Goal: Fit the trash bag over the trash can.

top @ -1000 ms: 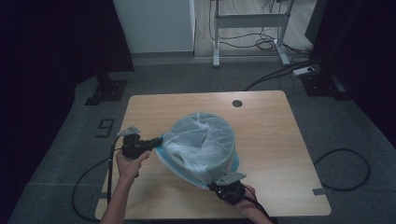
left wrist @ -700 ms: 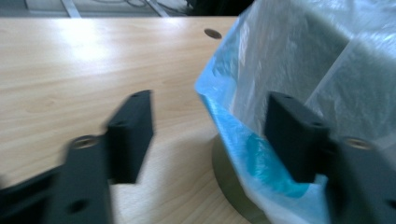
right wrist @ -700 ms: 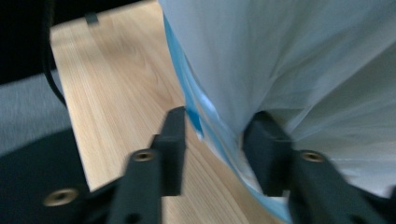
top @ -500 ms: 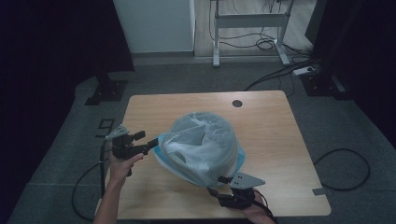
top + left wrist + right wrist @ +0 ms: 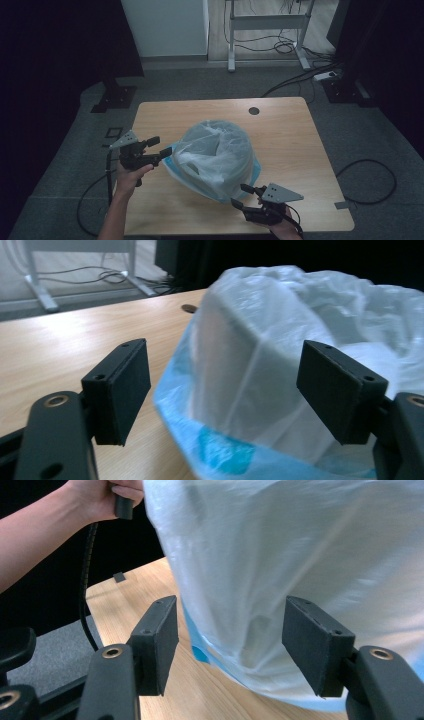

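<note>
Left gripper (image 5: 161,146) just left of bag (image 5: 217,157), jaws just opened wide, holding nothing. Right gripper (image 5: 240,196) at bag's near edge, likewise opened, empty.

The left gripper (image 5: 159,147) pointed right, jaws just opened wide with nothing pressed between them; the left hand (image 5: 131,172) gripped its handle, forearm rising from below. The right gripper (image 5: 241,196) pointed up-left, jaws just parted, pads free
</note>
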The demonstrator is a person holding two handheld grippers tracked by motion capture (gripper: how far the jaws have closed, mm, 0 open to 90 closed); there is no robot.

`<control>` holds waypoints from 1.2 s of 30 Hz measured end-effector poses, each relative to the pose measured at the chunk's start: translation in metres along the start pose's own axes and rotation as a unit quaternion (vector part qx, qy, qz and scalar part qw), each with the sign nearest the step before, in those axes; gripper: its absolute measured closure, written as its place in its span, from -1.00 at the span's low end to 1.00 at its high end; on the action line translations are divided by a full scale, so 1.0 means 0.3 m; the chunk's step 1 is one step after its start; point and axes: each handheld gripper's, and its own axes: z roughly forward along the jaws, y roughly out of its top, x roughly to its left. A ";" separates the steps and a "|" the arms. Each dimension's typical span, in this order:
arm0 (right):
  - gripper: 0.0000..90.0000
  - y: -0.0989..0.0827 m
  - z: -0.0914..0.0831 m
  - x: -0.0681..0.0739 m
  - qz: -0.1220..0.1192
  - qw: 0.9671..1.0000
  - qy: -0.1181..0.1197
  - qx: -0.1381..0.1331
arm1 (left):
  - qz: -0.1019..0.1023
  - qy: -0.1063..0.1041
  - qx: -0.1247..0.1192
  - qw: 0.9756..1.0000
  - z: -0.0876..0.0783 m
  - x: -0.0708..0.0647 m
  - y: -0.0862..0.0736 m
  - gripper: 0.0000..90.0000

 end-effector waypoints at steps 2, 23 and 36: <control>-0.17 -0.004 -0.018 -0.018 0.004 1.000 0.004 0.002 | 0.014 -0.012 0.004 1.000 0.003 -0.014 0.015 -0.49; -0.14 -0.038 -0.182 -0.161 0.034 0.997 -0.065 -0.021 | 0.164 -0.079 0.192 0.964 0.261 -0.167 0.245 -0.08; -0.13 -0.043 -0.204 -0.172 0.040 0.996 -0.074 -0.024 | 0.182 -0.058 0.314 0.930 0.397 -0.202 0.261 -0.02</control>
